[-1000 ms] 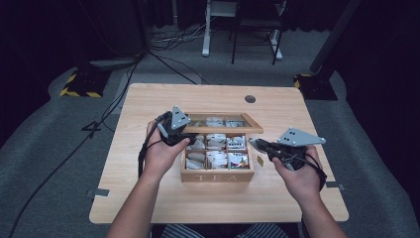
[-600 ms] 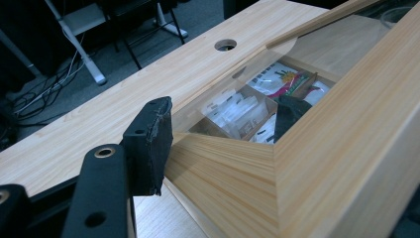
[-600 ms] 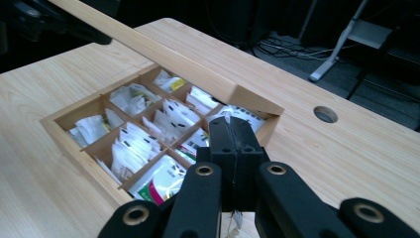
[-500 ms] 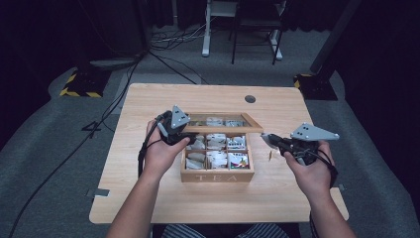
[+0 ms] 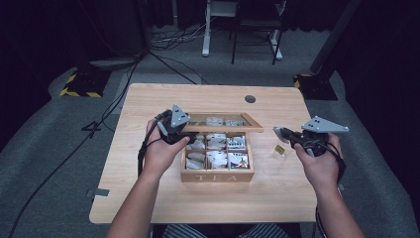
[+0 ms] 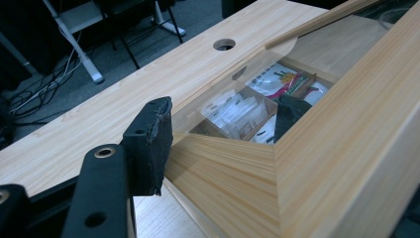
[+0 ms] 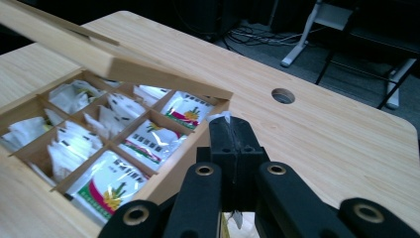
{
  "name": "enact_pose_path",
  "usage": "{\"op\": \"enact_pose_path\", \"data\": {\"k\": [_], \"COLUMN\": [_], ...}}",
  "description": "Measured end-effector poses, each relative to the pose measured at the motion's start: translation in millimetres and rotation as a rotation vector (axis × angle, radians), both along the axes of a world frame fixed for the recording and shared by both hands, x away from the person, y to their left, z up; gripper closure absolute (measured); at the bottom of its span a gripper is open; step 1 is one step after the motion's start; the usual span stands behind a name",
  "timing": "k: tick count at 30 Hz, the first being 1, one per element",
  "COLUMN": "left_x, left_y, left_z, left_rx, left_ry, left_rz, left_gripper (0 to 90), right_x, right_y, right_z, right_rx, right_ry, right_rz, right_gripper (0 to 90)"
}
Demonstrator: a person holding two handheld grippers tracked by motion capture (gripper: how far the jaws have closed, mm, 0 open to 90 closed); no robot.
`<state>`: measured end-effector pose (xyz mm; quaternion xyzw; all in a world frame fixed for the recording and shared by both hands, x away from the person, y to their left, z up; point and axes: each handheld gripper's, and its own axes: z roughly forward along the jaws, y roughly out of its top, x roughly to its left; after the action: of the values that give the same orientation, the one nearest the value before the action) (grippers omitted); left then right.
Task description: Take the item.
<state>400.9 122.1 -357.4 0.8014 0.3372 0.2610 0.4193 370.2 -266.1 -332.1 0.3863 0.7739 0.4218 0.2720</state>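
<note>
Mid-removal of one sachet: left gripper [image 5: 187, 139] clamped on the glass-paned lid [image 6: 317, 124] of the wooden six-compartment tea box [image 5: 217, 171], propping it open. Right gripper [image 7: 231, 130] shut on a small clear-wrapped tea bag [image 5: 281, 150] (dangling beside the box, long axis roughly vertical). Next, probably: lowering to the pale wooden table [image 5: 208, 96], then release.

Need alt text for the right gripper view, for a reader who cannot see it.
The right gripper's two black jaws are pressed shut on a small white tea bag packet, just right of an open wooden tea box. Its six compartments hold white packets, under a raised lid, on a light wooden table.
</note>
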Motion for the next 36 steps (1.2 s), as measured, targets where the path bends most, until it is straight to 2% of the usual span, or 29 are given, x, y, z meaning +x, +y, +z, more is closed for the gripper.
{"op": "enact_pose_path", "data": {"k": [6,11,14,19,36], "left_x": [-0.4,-0.5,-0.6,-0.5,-0.6], "left_y": [0.2,0.3,0.2,0.2,0.2], "left_z": [-0.4,-0.6,-0.7,-0.6,-0.9], "left_rx": [0.005,0.004,0.004,0.004,0.004], "left_ry": [-0.003,-0.003,-0.003,-0.002,-0.004], "left_rz": [-0.002,-0.002,-0.002,-0.002,-0.003], "left_gripper": [40.3,40.2,40.3,40.3,40.2], "right_x": [15.1,23.7,28.7,35.6,41.0], "right_y": [-11.8,-22.5,-27.8,-35.2,-40.7], "right_z": [-3.7,-5.3,-7.3,-14.5,-50.5], "right_rx": [0.005,0.024,0.019,0.015,0.036], "right_ry": [-0.002,-0.022,-0.03,-0.018,0.029], "right_rz": [-0.044,-0.084,-0.102,-0.124,-0.138], "right_gripper": [90.0,90.0,90.0,90.0,90.0]}}
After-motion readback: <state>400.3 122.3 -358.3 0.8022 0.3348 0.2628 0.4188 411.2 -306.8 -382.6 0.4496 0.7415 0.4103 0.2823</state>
